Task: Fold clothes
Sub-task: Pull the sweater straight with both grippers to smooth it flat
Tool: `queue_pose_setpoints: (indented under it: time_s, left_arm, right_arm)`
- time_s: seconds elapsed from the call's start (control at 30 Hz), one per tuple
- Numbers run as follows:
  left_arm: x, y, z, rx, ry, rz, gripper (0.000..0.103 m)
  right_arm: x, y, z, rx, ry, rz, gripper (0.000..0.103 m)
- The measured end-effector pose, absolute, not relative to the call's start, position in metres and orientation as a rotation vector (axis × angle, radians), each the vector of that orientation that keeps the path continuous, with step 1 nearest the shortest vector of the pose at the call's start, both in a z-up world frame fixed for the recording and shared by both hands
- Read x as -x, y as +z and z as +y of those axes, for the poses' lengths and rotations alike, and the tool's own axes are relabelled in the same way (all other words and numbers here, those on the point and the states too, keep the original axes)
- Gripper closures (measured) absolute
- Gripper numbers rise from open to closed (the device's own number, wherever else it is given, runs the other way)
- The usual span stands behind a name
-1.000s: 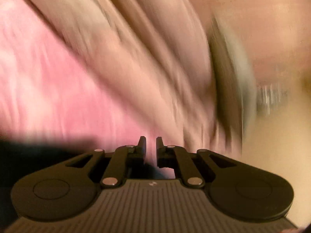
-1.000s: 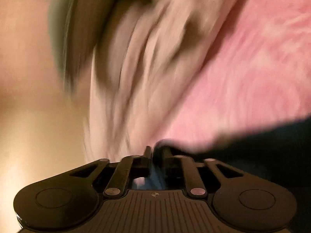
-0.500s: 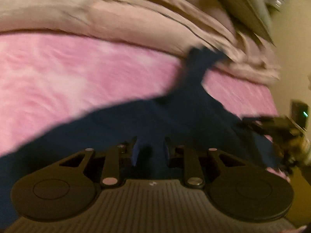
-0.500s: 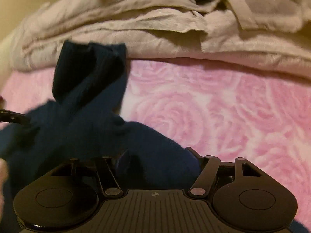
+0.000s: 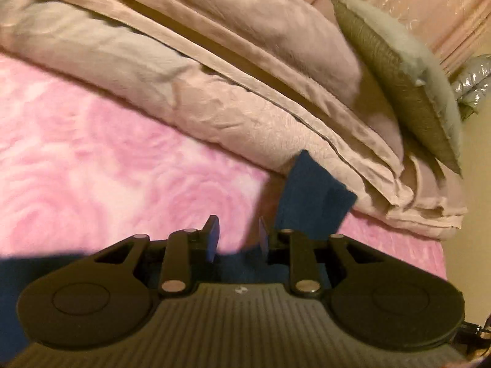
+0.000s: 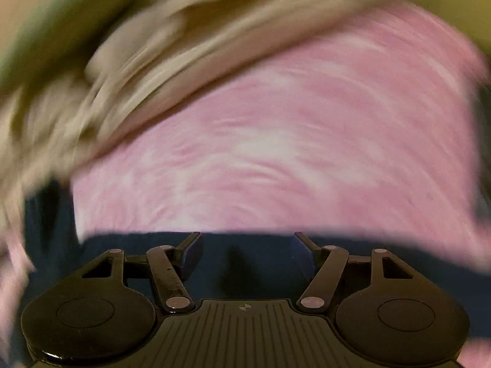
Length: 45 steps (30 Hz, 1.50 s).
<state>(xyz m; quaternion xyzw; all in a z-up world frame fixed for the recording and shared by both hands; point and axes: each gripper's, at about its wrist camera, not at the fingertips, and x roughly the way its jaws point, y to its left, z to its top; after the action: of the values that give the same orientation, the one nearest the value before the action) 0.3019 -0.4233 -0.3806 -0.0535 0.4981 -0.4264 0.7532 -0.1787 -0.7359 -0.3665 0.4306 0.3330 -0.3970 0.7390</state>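
Left wrist view shows the left claw [image 5: 237, 233] with its two black fingers a little apart and nothing between them, hovering over a pink fleece blanket with a rose pattern [image 5: 107, 165] spread on a bed. A dark navy blue knitted garment [image 5: 310, 202] lies on that blanket: one narrow part of it reaches up past the right finger to touch the edge of a folded pale beige quilt [image 5: 214, 104], while the rest spreads under and behind the claw toward the lower left. Against the quilt leans a grey-green cushion with an olive woven side [image 5: 408, 86], and behind it stands a pinkish padded headboard [image 5: 414, 0].

Right wrist view is heavily blurred by motion. The right claw [image 6: 248, 245] has its fingers spread wide, empty, above the navy garment [image 6: 251, 263], which fills the lower band of the picture. Beyond it lie the pink blanket [image 6: 276, 141] and the smeared beige quilt [image 6: 122, 61].
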Motion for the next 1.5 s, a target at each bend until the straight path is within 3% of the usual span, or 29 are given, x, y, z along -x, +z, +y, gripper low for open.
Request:
queue_pose_setpoints:
  time_s: [0.27,0.43,0.57,0.6,0.63,0.7,0.83,0.97,1.0,1.03,1.1,1.23,1.5]
  left_arm:
    - [-0.262,-0.369,-0.343,0.168,-0.837,1.17,0.081]
    - [-0.236,-0.364,-0.299,0.216,-0.767,1.221,0.081]
    - [-0.214,-0.361,-0.263,0.255,-0.71,1.261,0.081]
    - [-0.21,-0.36,-0.256,0.259,-0.699,1.268,0.081]
    - [-0.207,-0.36,-0.252,0.249,-0.696,1.269,0.081]
    - [-0.202,-0.36,-0.244,0.23,-0.69,1.269,0.081]
    - [-0.192,-0.359,-0.229,0.191,-0.678,1.27,0.081]
    - [-0.182,-0.359,-0.214,0.152,-0.665,1.271,0.081]
    - [-0.18,-0.359,-0.21,0.143,-0.662,1.271,0.081]
    - [-0.177,-0.359,-0.206,0.133,-0.659,1.271,0.081]
    - [-0.172,-0.359,-0.198,0.114,-0.653,1.272,0.081]
    - [-0.162,-0.358,-0.172,0.072,-0.627,1.281,0.075]
    - [-0.139,-0.364,-0.073,0.045,-0.534,1.388,0.07]
  right_arm:
    - [0.394,-0.405,-0.654,-1.485,-1.286,0.245,0.036]
    - [0.438,-0.43,-0.652,-1.597,-1.351,-0.111,0.037]
    - [0.447,-0.441,-0.669,-1.628,-1.358,-0.255,0.037]
    - [0.448,-0.439,-0.675,-1.626,-1.344,-0.276,0.045]
    - [0.446,-0.434,-0.681,-1.599,-1.32,-0.264,0.09]
    - [0.438,-0.414,-0.696,-1.481,-1.3,-0.138,0.095]
    - [0.416,-0.354,-0.702,-0.987,-1.264,0.016,0.095]
    - [0.401,-0.346,-0.717,-0.761,-1.24,0.169,0.094]
    - [0.399,-0.357,-0.726,-0.781,-1.271,0.239,0.084]
    - [0.397,-0.369,-0.734,-0.798,-1.309,0.318,0.056]
    - [0.397,-0.373,-0.733,-0.823,-1.36,0.354,0.037]
    - [0.396,-0.364,-0.705,-0.912,-1.279,0.328,0.037]
    - [0.339,-0.388,-0.572,-1.13,-0.674,0.744,0.037]
